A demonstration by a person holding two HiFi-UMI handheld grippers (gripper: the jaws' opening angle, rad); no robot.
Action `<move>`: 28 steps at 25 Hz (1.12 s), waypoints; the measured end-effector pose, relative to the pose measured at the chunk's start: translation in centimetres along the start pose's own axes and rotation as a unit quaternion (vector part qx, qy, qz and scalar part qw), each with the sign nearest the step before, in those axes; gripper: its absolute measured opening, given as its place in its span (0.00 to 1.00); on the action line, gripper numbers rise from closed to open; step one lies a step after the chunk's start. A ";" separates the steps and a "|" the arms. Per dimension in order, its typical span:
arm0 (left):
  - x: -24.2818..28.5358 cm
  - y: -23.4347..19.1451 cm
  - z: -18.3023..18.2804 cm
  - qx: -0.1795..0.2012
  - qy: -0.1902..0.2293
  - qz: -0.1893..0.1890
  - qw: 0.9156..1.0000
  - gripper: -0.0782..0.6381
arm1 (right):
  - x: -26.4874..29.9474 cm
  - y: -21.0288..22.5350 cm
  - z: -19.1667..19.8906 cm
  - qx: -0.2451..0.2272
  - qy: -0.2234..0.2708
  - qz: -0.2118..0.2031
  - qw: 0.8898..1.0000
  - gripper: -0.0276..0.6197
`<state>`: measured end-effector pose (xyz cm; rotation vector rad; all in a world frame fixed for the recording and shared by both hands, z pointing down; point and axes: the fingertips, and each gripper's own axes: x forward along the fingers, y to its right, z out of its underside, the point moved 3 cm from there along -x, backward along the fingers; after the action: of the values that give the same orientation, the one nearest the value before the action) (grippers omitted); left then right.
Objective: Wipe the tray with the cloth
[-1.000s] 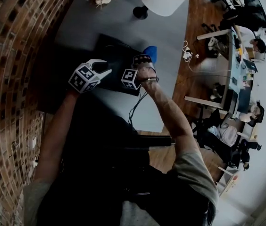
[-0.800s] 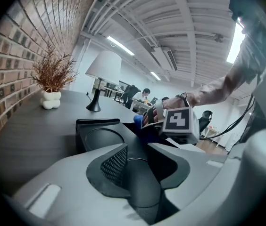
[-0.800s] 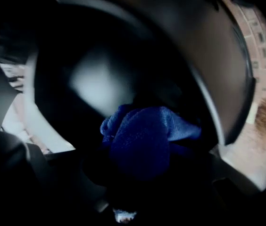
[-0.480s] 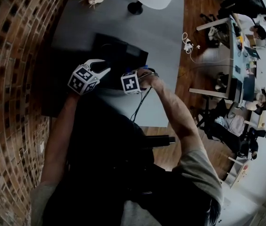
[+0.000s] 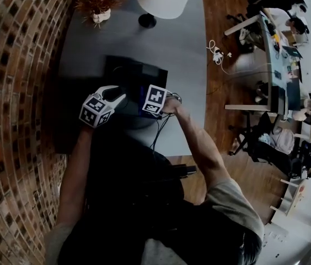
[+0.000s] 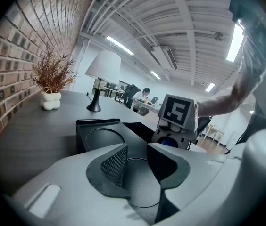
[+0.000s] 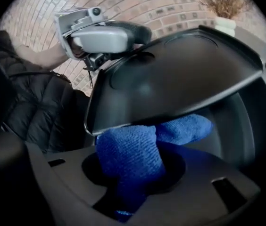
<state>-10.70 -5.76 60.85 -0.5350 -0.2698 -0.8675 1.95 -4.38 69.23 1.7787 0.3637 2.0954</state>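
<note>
With the cloth (image 7: pixel 130 157) clamped in the right gripper (image 7: pixel 133 175) and the left gripper (image 6: pixel 137 166) closed empty, the tray (image 7: pixel 180 74) just ahead is judged only partly wiped.

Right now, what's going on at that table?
A person works with two handheld grippers. The left gripper appears shut on the rim of the black tray, steadying it on the grey table. The right gripper is clamped on a blue cloth, which sits against the tray's edge, so wiping looks under way.
</note>
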 end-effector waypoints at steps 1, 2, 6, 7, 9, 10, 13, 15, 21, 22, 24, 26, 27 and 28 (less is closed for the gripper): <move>0.0 0.0 0.0 -0.001 0.000 0.000 1.000 0.29 | 0.0 0.3 0.1 -0.002 -0.010 0.001 1.000 0.27; 0.1 0.0 0.0 -0.001 0.001 0.000 1.000 0.29 | -0.2 0.6 0.2 -0.004 -0.020 0.004 1.000 0.27; 0.2 0.1 0.0 0.001 0.000 -0.001 1.000 0.29 | -1.4 2.2 0.1 -0.004 -0.046 0.068 0.997 0.27; 0.2 0.1 -0.1 0.002 0.001 -0.001 1.000 0.29 | -2.1 3.2 -0.4 -0.001 -0.042 0.099 0.994 0.27; 0.2 0.0 -0.1 0.002 0.003 0.000 1.000 0.29 | -3.1 5.5 -1.8 -0.023 -0.023 0.160 0.987 0.27; 0.1 0.0 -0.2 0.001 0.002 0.001 1.000 0.29 | -3.3 6.5 -2.2 -0.037 -0.017 0.177 0.983 0.28; -0.1 0.2 -0.5 0.000 0.001 -0.002 1.000 0.29 | -4.6 9.0 -2.2 -0.027 0.003 0.224 0.974 0.29; -0.1 0.3 -0.5 0.002 -0.001 -0.003 1.000 0.29 | -6.5 11.4 -1.8 -0.003 -0.002 0.300 0.954 0.29; 0.0 0.3 -0.5 0.006 -0.001 0.000 1.000 0.29 | -6.7 12.6 -2.7 -0.274 -0.168 0.472 0.821 0.28; 0.0 0.3 -0.5 0.007 -0.001 0.000 1.000 0.29 | -6.7 12.7 -2.4 -0.289 -0.187 0.478 0.808 0.27; 0.0 0.4 -0.5 0.009 -0.003 -0.001 1.000 0.29 | -6.7 13.0 -0.8 -0.282 -0.250 0.466 0.800 0.26; 0.1 0.4 -0.6 0.011 -0.003 -0.001 1.000 0.29 | -7.0 13.3 0.9 -0.259 -0.320 0.441 0.797 0.26; 0.1 0.3 -0.6 0.012 -0.003 -0.001 1.000 0.29 | -7.1 13.4 1.3 -0.255 -0.340 0.435 0.794 0.26; 0.1 0.3 -0.6 0.013 -0.003 -0.002 1.000 0.29 | -7.2 13.4 1.3 -0.257 -0.352 0.435 0.788 0.26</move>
<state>-10.39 -5.98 60.23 -0.5134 -0.2873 -0.8650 2.74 -19.65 68.67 2.3661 -1.3219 1.4704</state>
